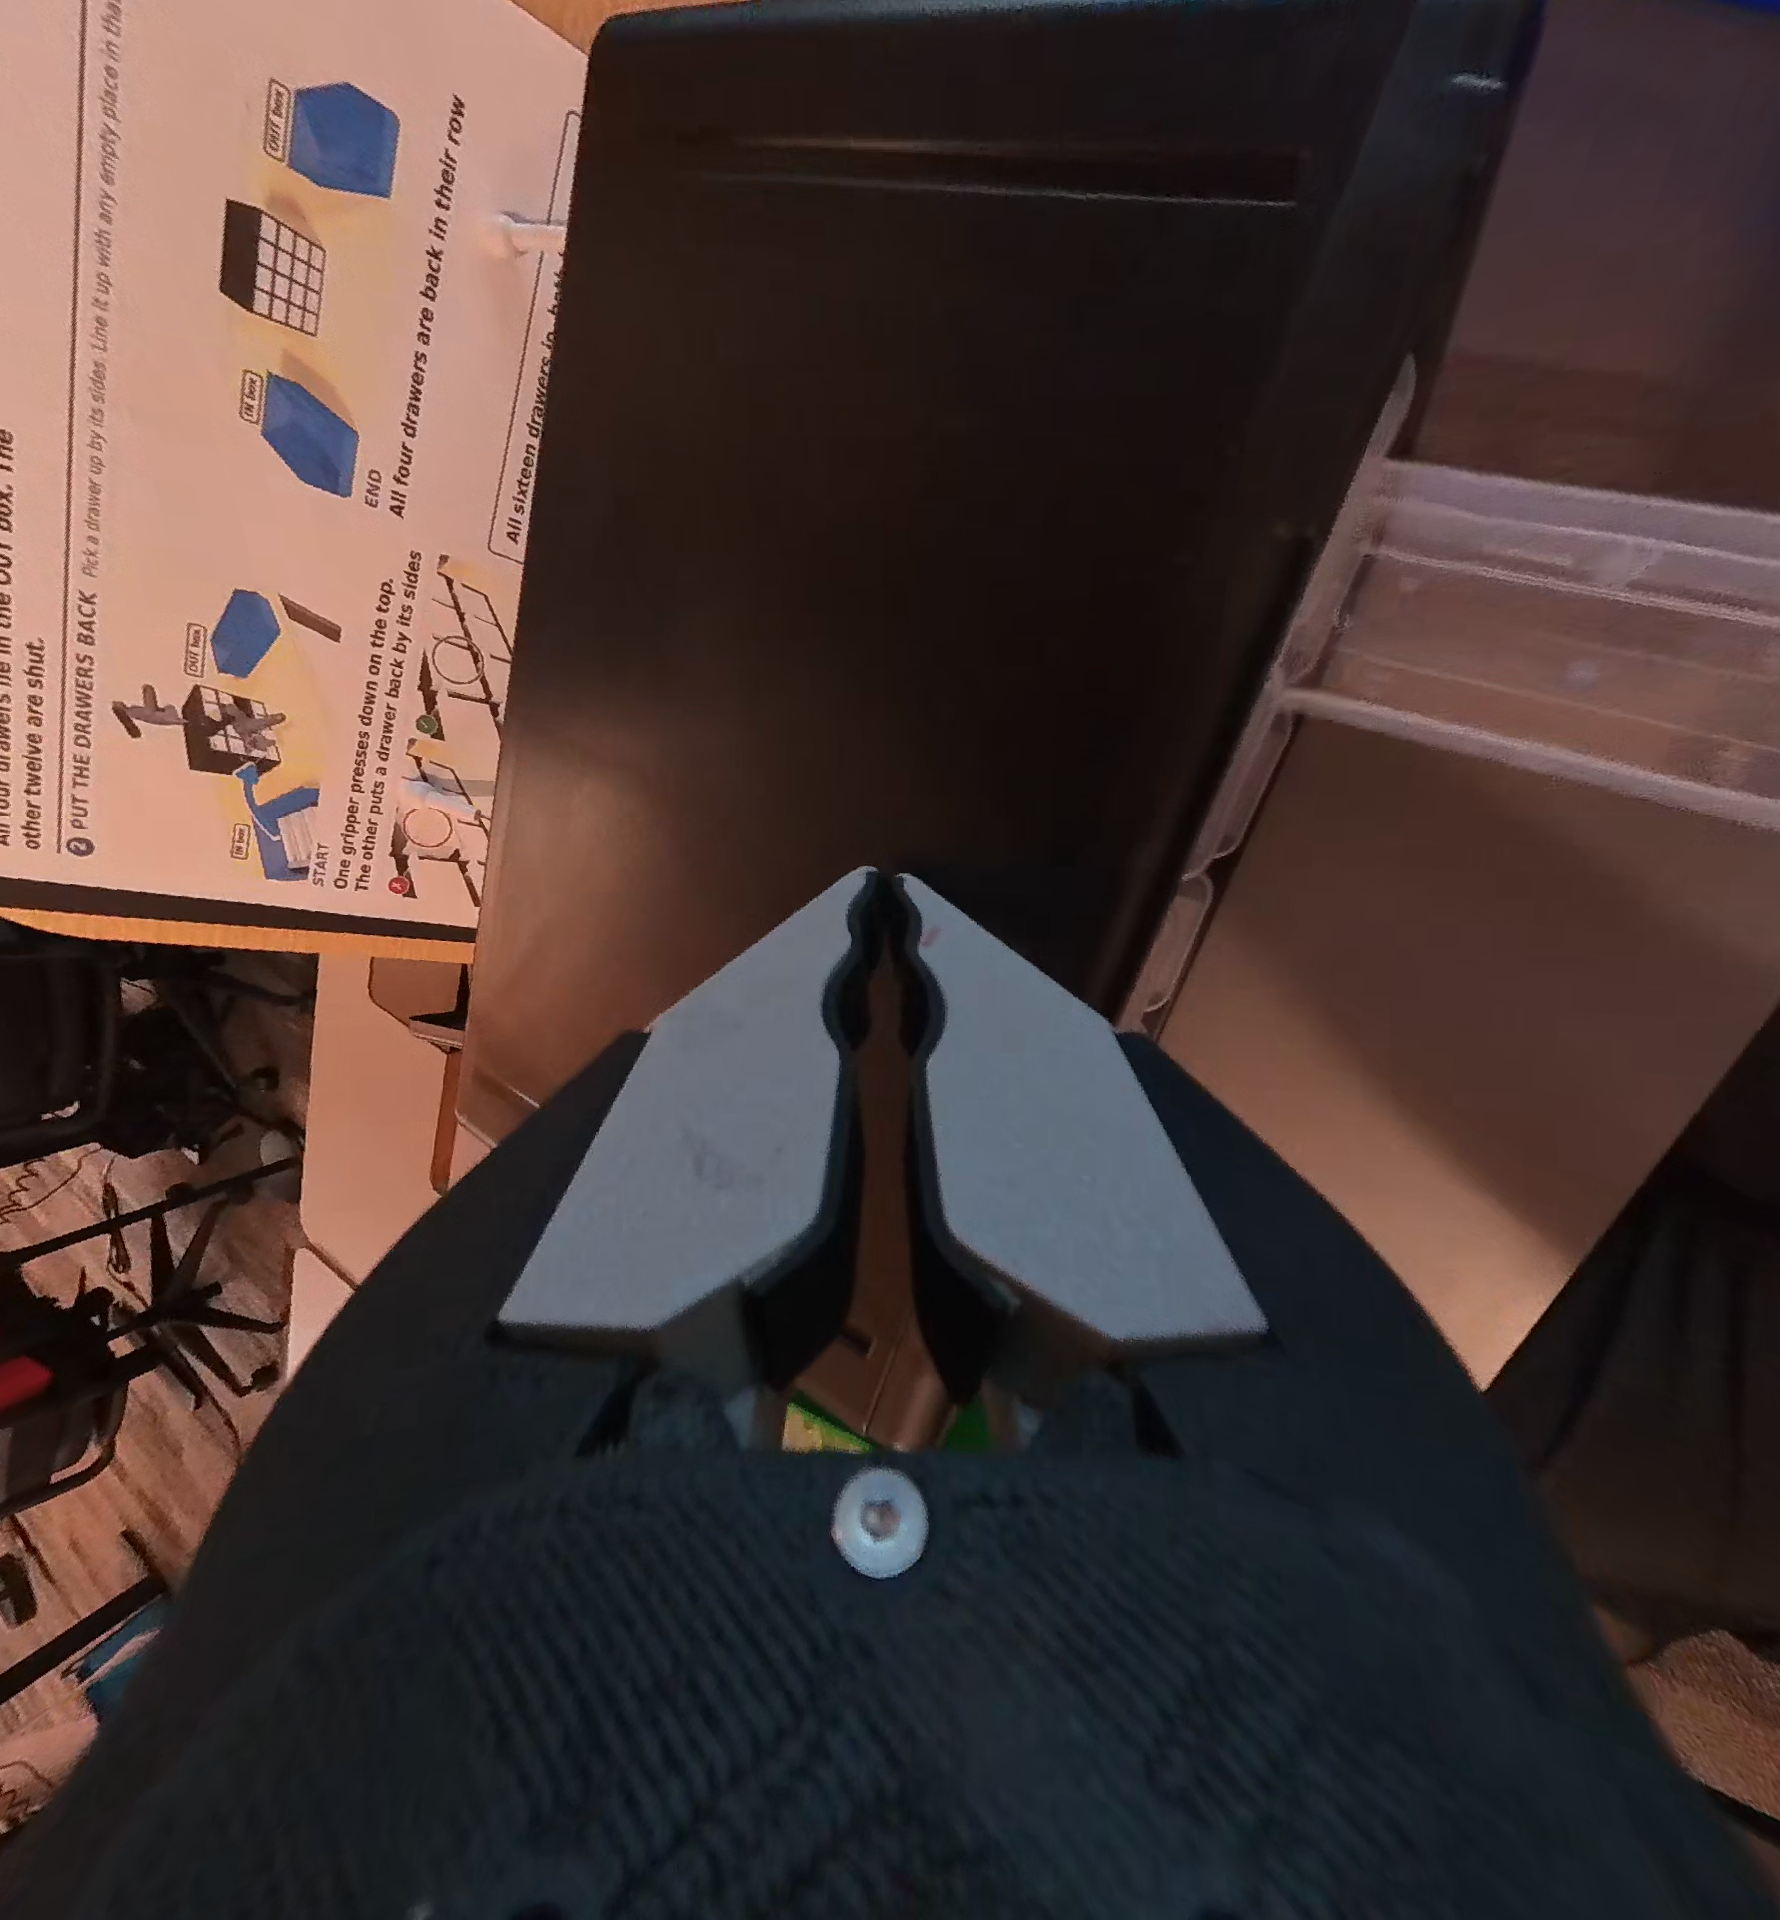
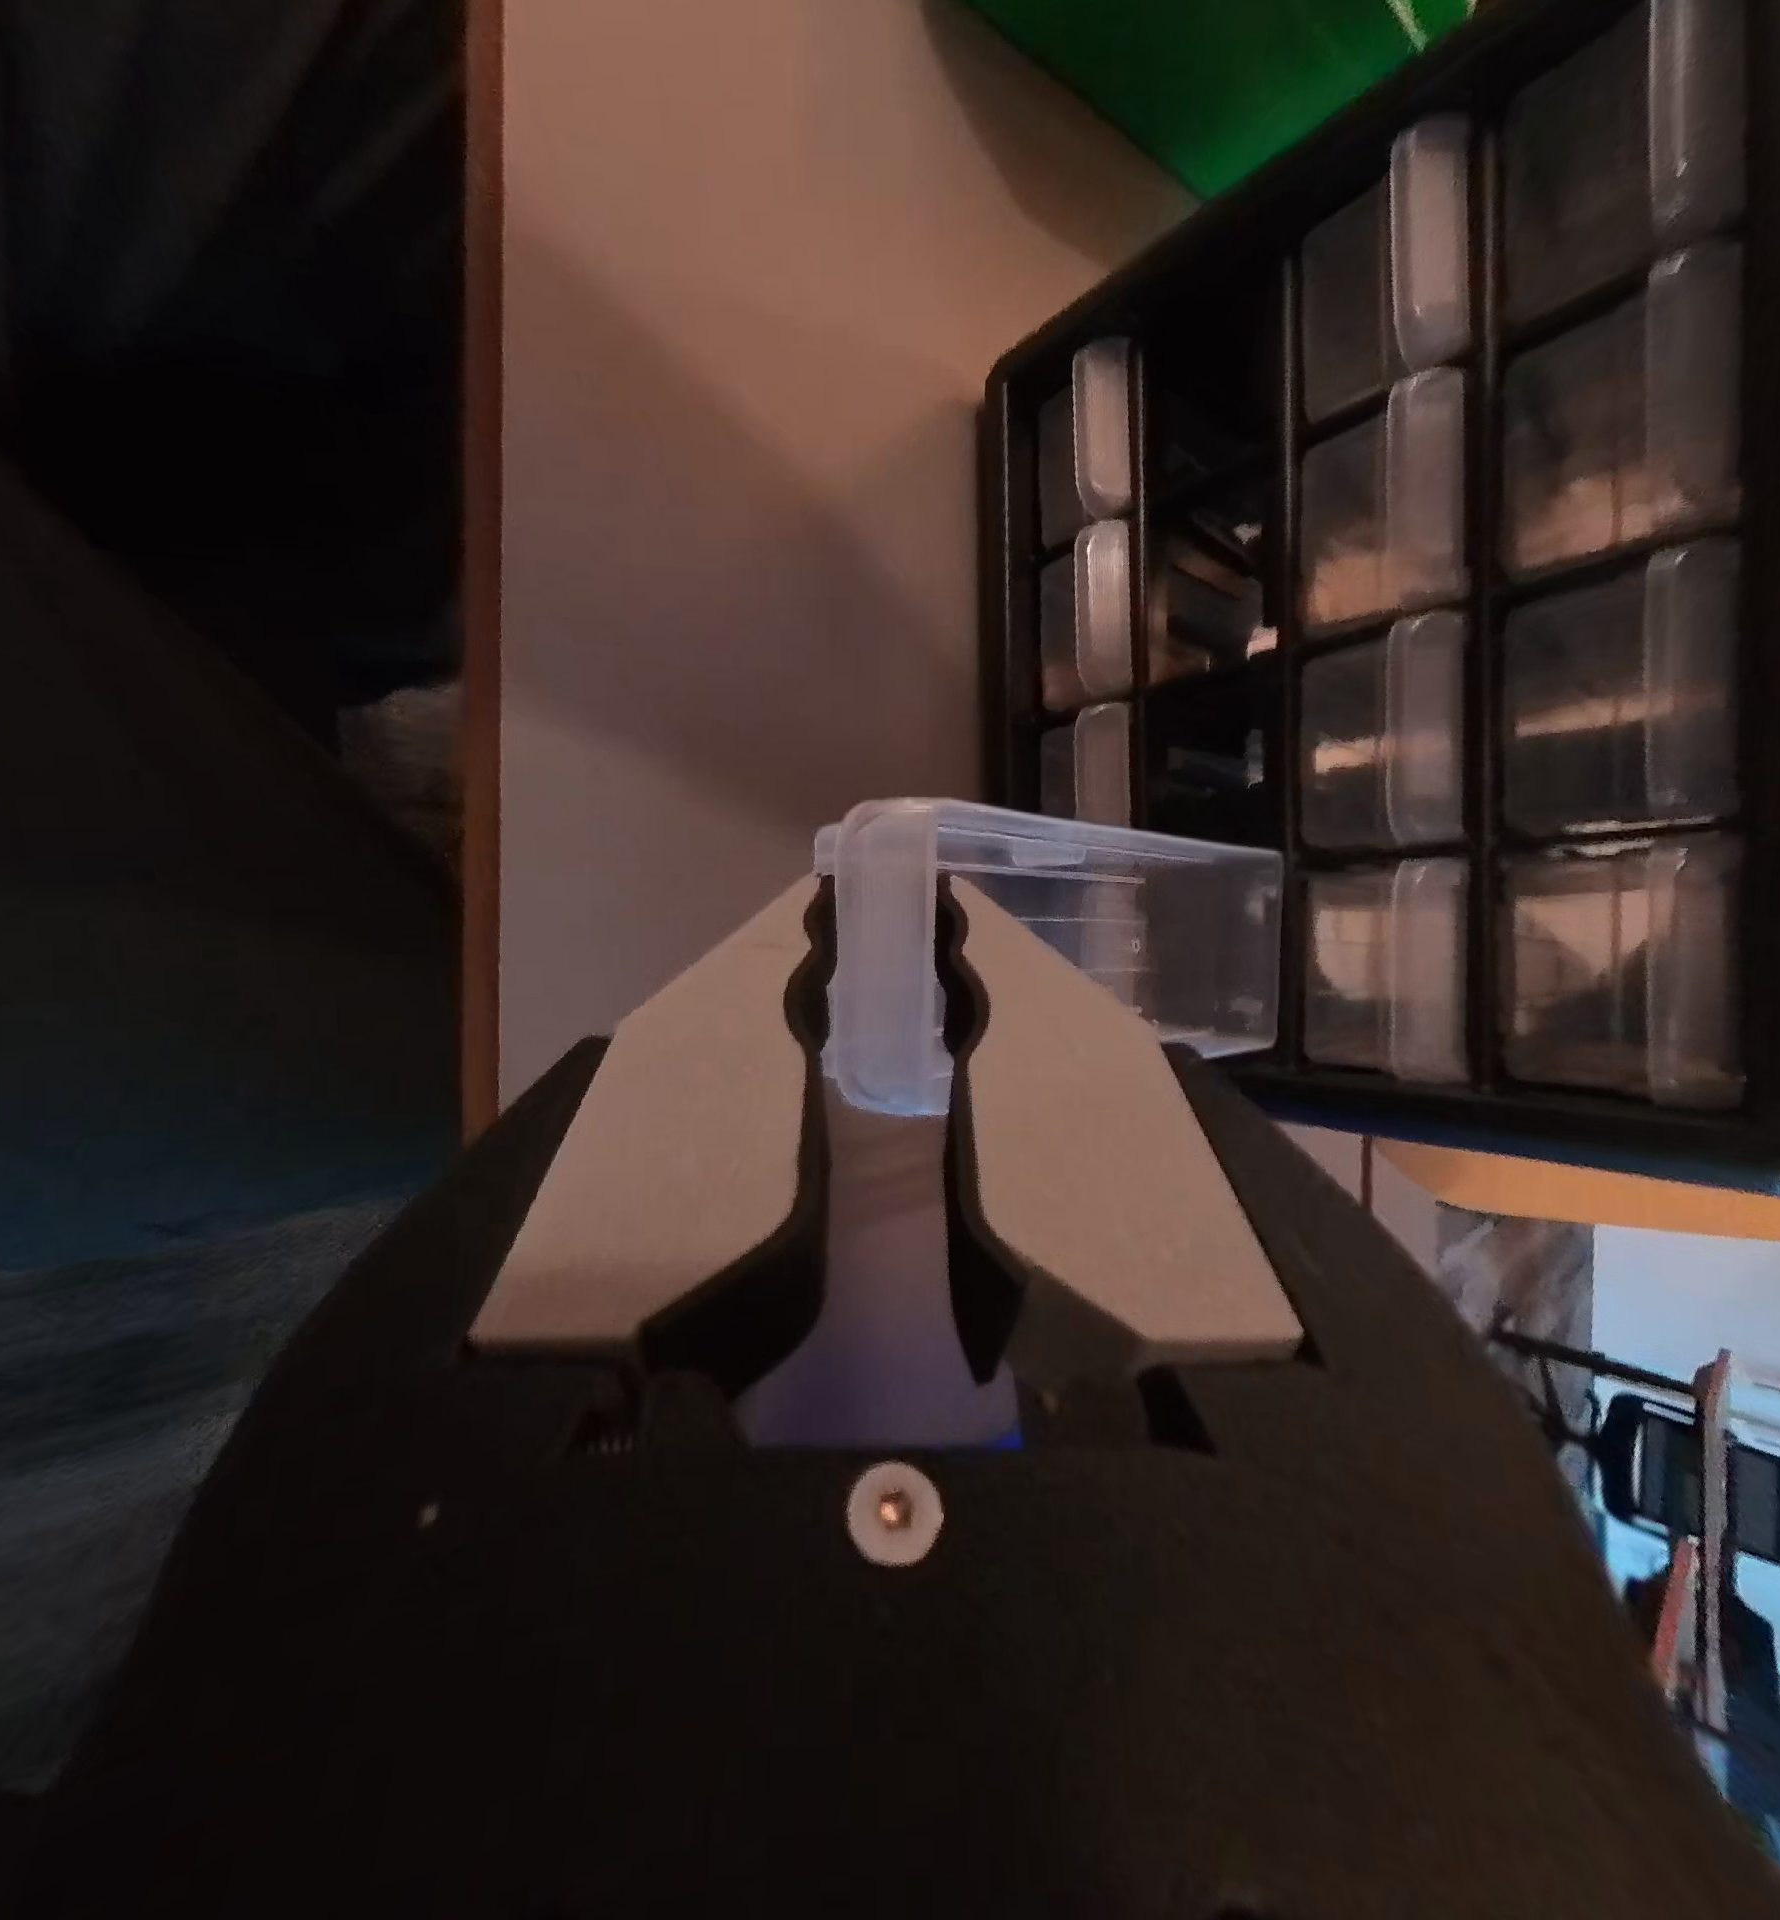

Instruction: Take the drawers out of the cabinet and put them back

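Note:
The black drawer cabinet shows its front grid of clear drawers in the right wrist view, with several empty slots in the second column. My right gripper is shut on the front handle of a clear plastic drawer, which is partly out of the cabinet's lower slot. In the left wrist view my left gripper is shut and empty, its tips on the cabinet's black top panel. A clear drawer sticks out at the cabinet's right side.
A printed instruction sheet lies on the table left of the cabinet. Beyond the table edge are chair legs and floor clutter. A green surface shows above the cabinet. Dark fabric fills the left of the right wrist view.

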Demonstrator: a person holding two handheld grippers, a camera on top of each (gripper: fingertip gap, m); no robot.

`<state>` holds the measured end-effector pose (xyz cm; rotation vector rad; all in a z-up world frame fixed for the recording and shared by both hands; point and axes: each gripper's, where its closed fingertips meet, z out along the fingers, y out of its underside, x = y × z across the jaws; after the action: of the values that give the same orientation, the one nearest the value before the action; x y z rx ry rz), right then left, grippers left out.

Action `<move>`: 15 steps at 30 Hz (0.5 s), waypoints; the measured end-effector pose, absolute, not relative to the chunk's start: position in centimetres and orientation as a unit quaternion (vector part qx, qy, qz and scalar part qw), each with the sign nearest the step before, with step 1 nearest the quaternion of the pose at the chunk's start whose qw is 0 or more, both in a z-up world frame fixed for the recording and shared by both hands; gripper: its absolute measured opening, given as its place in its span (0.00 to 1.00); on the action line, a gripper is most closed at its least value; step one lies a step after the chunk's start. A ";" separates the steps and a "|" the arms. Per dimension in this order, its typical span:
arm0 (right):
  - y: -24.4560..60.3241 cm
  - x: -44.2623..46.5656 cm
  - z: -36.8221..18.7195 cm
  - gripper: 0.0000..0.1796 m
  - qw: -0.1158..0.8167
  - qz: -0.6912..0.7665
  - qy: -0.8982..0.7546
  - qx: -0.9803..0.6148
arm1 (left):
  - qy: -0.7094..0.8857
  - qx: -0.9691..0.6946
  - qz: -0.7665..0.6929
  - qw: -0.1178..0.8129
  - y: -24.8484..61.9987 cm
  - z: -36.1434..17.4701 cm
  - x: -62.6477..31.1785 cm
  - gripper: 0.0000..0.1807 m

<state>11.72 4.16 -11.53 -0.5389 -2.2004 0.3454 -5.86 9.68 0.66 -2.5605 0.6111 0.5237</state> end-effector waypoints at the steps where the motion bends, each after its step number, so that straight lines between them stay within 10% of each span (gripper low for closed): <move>1: 4.1 11.6 -11.5 0.09 0.411 0.144 -0.874 -0.215 | 0.223 -0.928 0.193 0.226 9.7 0.7 -5.9 0.00; 15: 6.2 12.7 -10.8 0.09 0.419 0.107 -0.868 -0.243 | 0.221 -0.926 0.202 0.230 9.7 0.7 -5.9 0.00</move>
<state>12.65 6.16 -10.80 -0.6089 -2.1781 0.2684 -5.87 9.68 0.65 -2.5482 0.6092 0.5551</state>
